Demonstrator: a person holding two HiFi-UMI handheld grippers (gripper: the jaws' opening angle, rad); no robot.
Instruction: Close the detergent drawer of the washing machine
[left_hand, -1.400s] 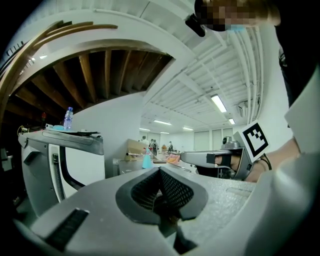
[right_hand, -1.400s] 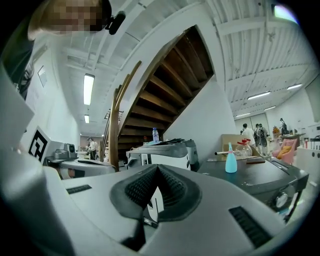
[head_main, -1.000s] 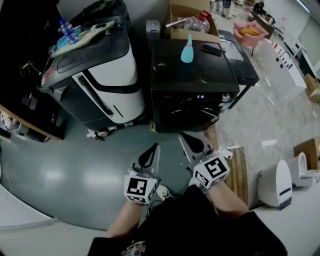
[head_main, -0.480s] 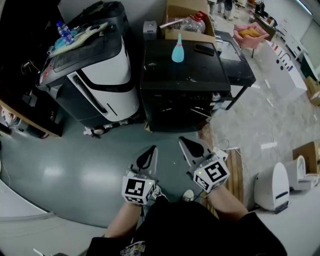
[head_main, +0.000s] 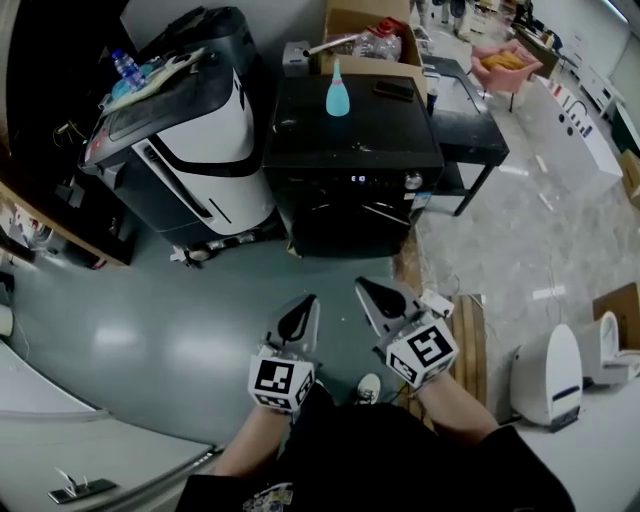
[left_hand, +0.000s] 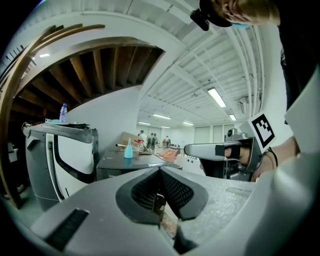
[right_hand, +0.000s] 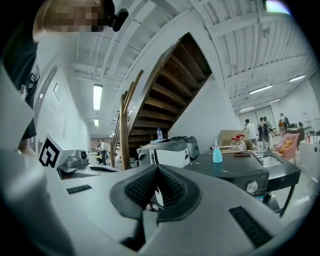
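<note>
The black washing machine (head_main: 350, 130) stands at the top middle of the head view, with a blue bottle (head_main: 338, 95) on its lid. Its front panel (head_main: 350, 181) shows small lights and a knob (head_main: 408, 181), and no drawer sticks out of it. My left gripper (head_main: 304, 302) and right gripper (head_main: 364, 287) hover side by side over the grey floor, well short of the machine. Both are shut with nothing in them. The left gripper view shows its jaws (left_hand: 160, 171) closed, with the machine (left_hand: 120, 165) far ahead. The right gripper view shows its closed jaws (right_hand: 157, 168) and the knob (right_hand: 252, 186).
A white and black appliance (head_main: 200, 150) stands left of the washing machine. Behind it is a cardboard box (head_main: 365, 30), and to its right a black table (head_main: 465, 110). A wooden board (head_main: 470, 330) and a white device (head_main: 548, 375) lie at my right. A wooden staircase (right_hand: 175, 85) rises behind.
The washing machine has drifted up and to the left in the head view, and more floor lies between it and the grippers. Both grippers stay shut, side by side.
</note>
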